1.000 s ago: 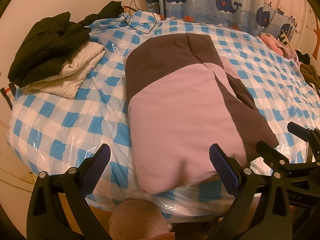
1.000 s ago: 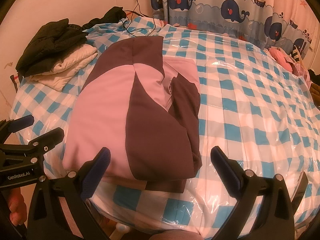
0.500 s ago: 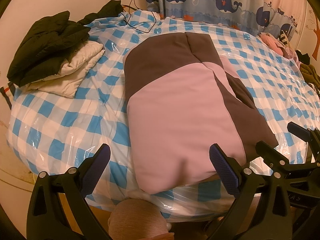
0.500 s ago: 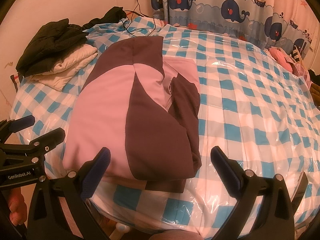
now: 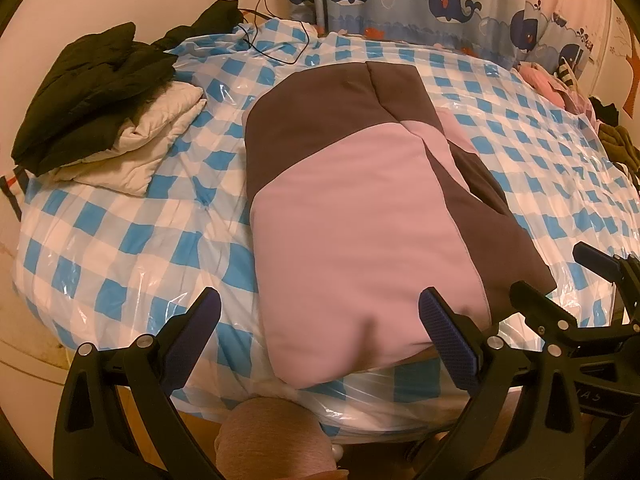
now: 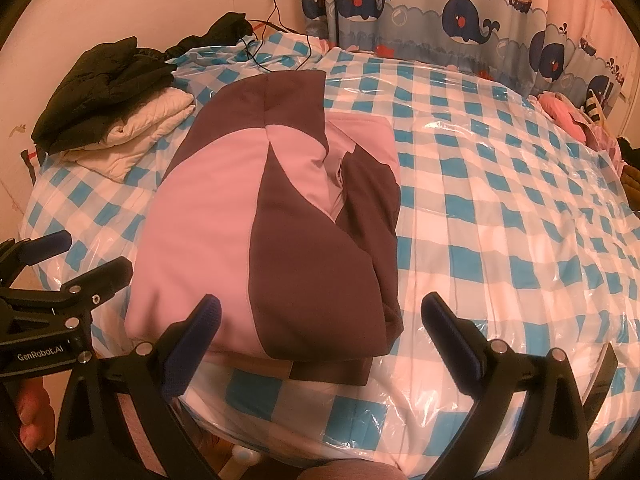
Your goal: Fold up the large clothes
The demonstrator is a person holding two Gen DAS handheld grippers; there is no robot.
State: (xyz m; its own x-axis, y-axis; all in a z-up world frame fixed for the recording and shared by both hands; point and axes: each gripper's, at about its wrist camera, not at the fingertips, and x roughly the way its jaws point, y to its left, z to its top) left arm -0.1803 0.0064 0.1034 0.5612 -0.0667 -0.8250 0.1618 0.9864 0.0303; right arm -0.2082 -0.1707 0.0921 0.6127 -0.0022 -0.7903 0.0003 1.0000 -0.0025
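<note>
Both views show jaws spread, holding nothing. Left wrist: left gripper (image 5: pixel 320 320) hovers at the near hem of the pink-and-brown jacket (image 5: pixel 360 216) on the checked bed (image 5: pixel 120 240) — we advise pinching both layers. Right wrist: right gripper (image 6: pixel 320 328) faces the brown corner (bulky); take it squarely.

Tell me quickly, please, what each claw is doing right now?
Left claw: open, holding nothing.
Right claw: open, holding nothing.
</note>
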